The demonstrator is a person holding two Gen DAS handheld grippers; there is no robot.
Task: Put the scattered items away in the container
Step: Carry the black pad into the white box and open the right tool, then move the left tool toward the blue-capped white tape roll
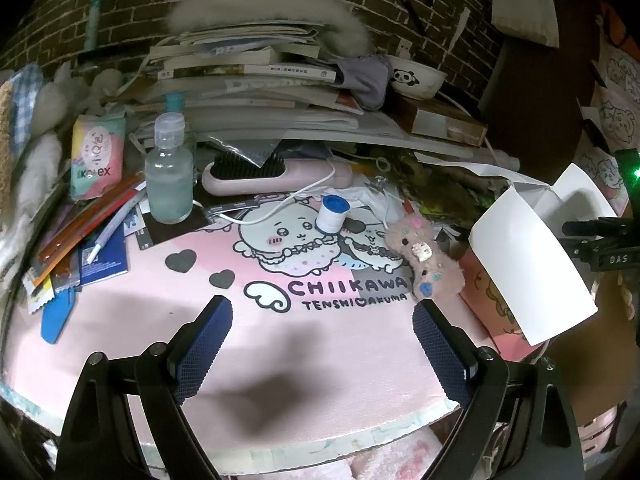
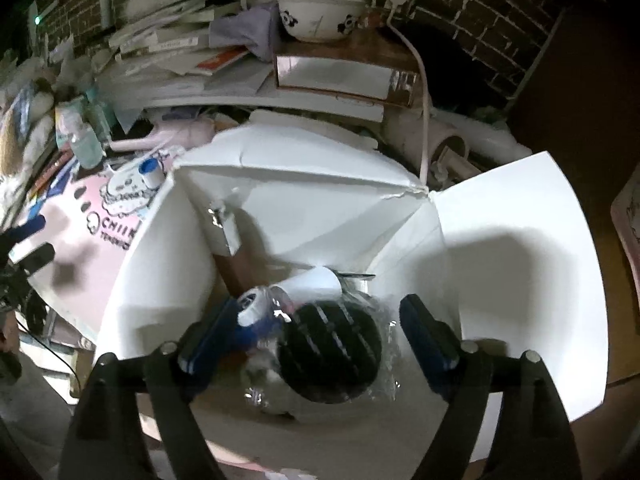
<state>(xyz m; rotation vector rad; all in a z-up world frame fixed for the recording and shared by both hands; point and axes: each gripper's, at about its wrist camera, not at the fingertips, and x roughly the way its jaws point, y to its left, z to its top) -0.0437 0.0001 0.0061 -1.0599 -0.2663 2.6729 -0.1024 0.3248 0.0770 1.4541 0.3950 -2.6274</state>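
A: What is the left gripper (image 1: 322, 322) doing?

B: It is hovering low in the frame over the pink cartoon-printed mat (image 1: 160, 320) covering the surface, its blue-padded fingers (image 1: 204, 348) standing wide apart with nothing between them.

A: And what is still lying out on that mat?

B: A small white roll with a blue cap (image 1: 332, 214) is standing at centre frame, touching a white cable (image 1: 280, 208). Just right of it, a fuzzy beige plush toy with pastel decorations (image 1: 424, 256) is lying near the mat's edge. At upper left a clear plastic bottle with pale liquid (image 1: 169, 176) is standing upright, with a pink hairbrush with black bristles (image 1: 256, 176) lying beside it.

A: Where is the container?

B: The white cardboard box with open flaps (image 1: 528, 264) is sitting at the right of the left wrist view. In the right wrist view it is filling the centre (image 2: 304, 200).

A: And the right gripper (image 2: 320, 320)?

B: It is hanging above the open box, fingers (image 2: 428, 344) spread wide, gripping nothing. Under them, inside the box, a round black object in crinkled clear wrap (image 2: 328, 352) is lying beside a white cylinder (image 2: 312, 284) and a blurred blue-and-white item (image 2: 252, 312) that I cannot identify.
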